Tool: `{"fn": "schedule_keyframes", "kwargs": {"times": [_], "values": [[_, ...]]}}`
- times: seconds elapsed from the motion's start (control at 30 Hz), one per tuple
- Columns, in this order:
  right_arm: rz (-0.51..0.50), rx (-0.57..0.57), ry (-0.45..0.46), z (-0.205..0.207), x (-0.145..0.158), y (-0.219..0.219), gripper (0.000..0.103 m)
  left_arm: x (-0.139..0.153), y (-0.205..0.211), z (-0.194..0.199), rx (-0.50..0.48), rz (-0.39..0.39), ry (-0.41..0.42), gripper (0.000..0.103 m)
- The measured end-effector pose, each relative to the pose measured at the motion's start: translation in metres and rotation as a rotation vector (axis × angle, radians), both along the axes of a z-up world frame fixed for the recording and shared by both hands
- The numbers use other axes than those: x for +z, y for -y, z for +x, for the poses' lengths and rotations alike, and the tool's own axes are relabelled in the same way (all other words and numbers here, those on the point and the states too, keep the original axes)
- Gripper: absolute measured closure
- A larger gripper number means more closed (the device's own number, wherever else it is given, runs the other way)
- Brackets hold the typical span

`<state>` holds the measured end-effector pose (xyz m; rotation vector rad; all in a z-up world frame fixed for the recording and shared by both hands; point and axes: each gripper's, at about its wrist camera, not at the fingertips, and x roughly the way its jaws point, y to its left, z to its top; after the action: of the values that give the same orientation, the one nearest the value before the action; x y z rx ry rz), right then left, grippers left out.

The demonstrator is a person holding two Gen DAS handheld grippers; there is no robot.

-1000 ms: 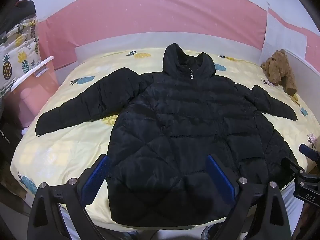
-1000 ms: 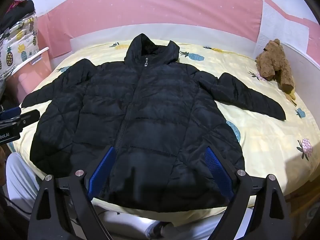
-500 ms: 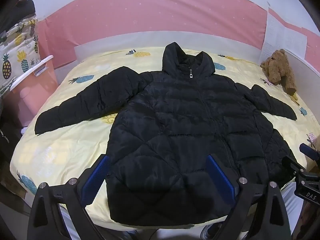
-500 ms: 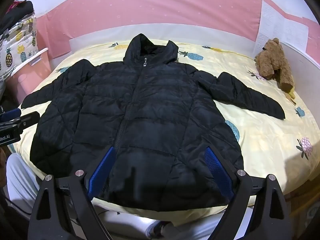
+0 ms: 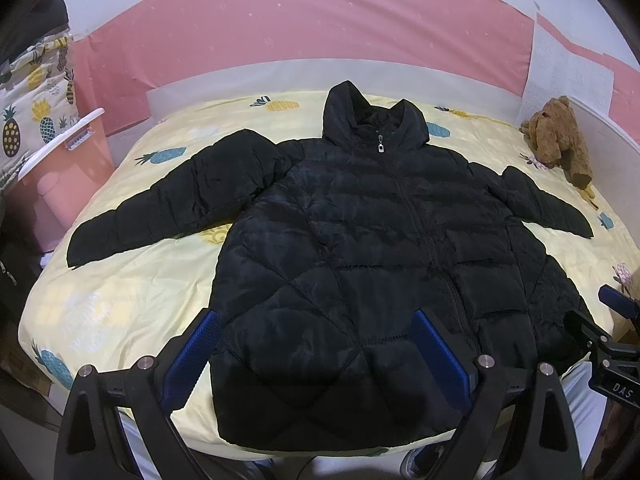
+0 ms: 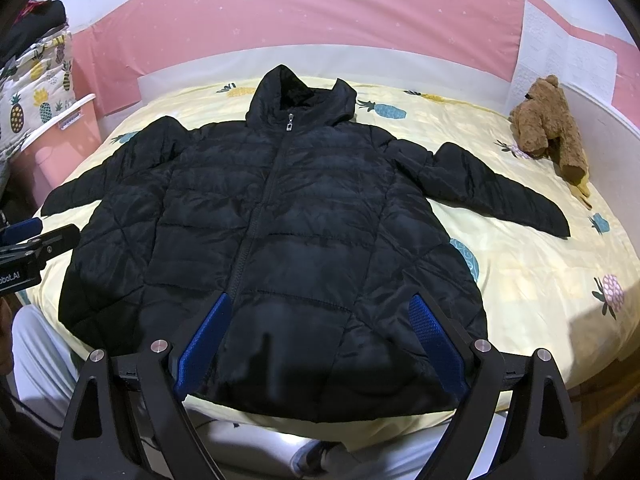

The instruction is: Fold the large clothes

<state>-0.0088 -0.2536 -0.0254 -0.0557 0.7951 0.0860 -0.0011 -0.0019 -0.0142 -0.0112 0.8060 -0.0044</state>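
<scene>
A black quilted puffer jacket [image 5: 360,264] lies flat and zipped on the bed, front up, hood toward the headboard, both sleeves spread out. It also shows in the right wrist view [image 6: 288,220]. My left gripper [image 5: 316,352] is open and empty, held above the jacket's hem near the foot of the bed. My right gripper [image 6: 320,340] is open and empty, also above the hem, to the right of the left one. The right gripper's tip shows at the edge of the left wrist view [image 5: 612,332], and the left gripper at the edge of the right wrist view [image 6: 36,240].
The bed has a yellow pineapple-print sheet [image 5: 120,288]. A brown teddy bear [image 5: 560,140] lies at the far right corner by the white bed rail [image 6: 600,128]. A pink bin [image 5: 60,172] stands left of the bed. A pink wall [image 5: 320,20] is behind.
Both grippers have drifted very slightly; the jacket has not moved and both grippers stay open.
</scene>
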Motion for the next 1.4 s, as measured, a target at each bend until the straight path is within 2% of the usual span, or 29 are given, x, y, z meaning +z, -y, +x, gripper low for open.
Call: {"fn": "schedule_keyframes", "kwargs": {"times": [1.4], "values": [[-0.001,0.0,-0.006,0.0012,0.0005,-0.0002,0.013,-0.0048,0.0018,0.0005,-0.008,-0.009,-0.016,0.006]]}}
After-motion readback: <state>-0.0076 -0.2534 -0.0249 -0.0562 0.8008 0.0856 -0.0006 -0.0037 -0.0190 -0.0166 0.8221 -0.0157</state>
